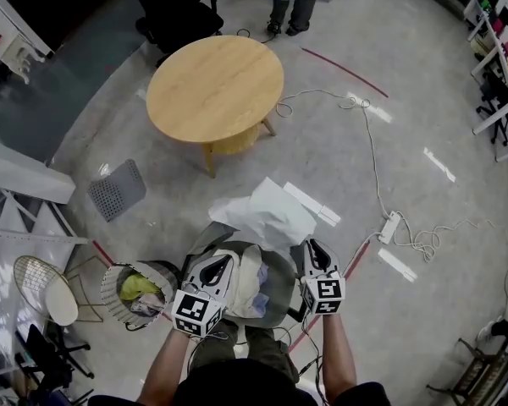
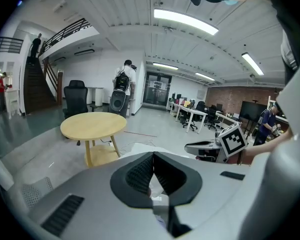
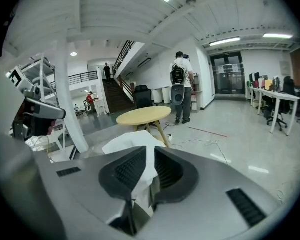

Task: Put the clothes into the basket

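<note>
Head view: your left gripper (image 1: 219, 266) and right gripper (image 1: 315, 253) hold the crumpled white garment (image 1: 267, 215) over the glossy grey floor (image 1: 339, 155), with the round mesh basket (image 1: 118, 286) to their left.
Left gripper view: jaws pinched on the cloth, round wooden table (image 2: 93, 125) beyond.
Right gripper view: jaws likewise clamp it.

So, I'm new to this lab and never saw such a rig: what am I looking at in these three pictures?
No robot here: a person holds the left hand-held gripper and the right hand-held gripper. The head view looks down from a camera on the head; the left and right gripper views look along each one's jaws. Both are shut on a white garment. On the floor stand a basket with clothes in it and a round wooden table.
</note>
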Action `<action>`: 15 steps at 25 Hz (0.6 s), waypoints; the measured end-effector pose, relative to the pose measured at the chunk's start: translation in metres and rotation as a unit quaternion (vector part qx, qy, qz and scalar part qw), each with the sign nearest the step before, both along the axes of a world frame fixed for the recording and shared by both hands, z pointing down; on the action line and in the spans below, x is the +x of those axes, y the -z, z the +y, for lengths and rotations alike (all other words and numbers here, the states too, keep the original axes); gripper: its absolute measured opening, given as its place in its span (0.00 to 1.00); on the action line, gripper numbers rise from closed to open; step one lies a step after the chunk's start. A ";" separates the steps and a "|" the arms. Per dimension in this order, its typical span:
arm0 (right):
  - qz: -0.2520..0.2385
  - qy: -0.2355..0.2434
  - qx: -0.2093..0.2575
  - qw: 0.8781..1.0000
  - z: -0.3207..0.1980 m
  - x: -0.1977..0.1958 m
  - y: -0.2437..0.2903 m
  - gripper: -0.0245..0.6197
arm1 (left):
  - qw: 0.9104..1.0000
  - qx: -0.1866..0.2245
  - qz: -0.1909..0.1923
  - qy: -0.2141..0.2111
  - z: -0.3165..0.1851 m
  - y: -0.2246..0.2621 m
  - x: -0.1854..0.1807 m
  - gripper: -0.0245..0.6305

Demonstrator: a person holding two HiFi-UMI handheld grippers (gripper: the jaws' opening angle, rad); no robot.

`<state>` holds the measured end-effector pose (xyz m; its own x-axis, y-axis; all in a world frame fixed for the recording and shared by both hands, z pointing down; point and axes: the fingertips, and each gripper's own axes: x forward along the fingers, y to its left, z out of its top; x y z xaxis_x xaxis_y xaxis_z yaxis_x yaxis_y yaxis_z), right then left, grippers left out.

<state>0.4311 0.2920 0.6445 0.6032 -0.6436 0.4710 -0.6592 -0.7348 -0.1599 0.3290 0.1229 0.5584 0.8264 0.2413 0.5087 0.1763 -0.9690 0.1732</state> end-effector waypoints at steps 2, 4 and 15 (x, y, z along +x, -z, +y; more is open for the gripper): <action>-0.017 0.014 0.009 1.000 -0.003 0.004 -0.009 0.33 | 1.000 -0.002 -0.004 0.001 0.002 -0.003 0.000 0.05; -0.026 0.021 0.008 0.999 -0.006 0.008 -0.019 0.39 | 1.000 -0.004 -0.010 0.003 0.003 -0.007 0.000 0.05; -0.075 0.062 -0.039 0.995 -0.019 0.020 -0.080 0.57 | 0.999 0.012 -0.032 0.010 0.000 -0.018 0.002 0.05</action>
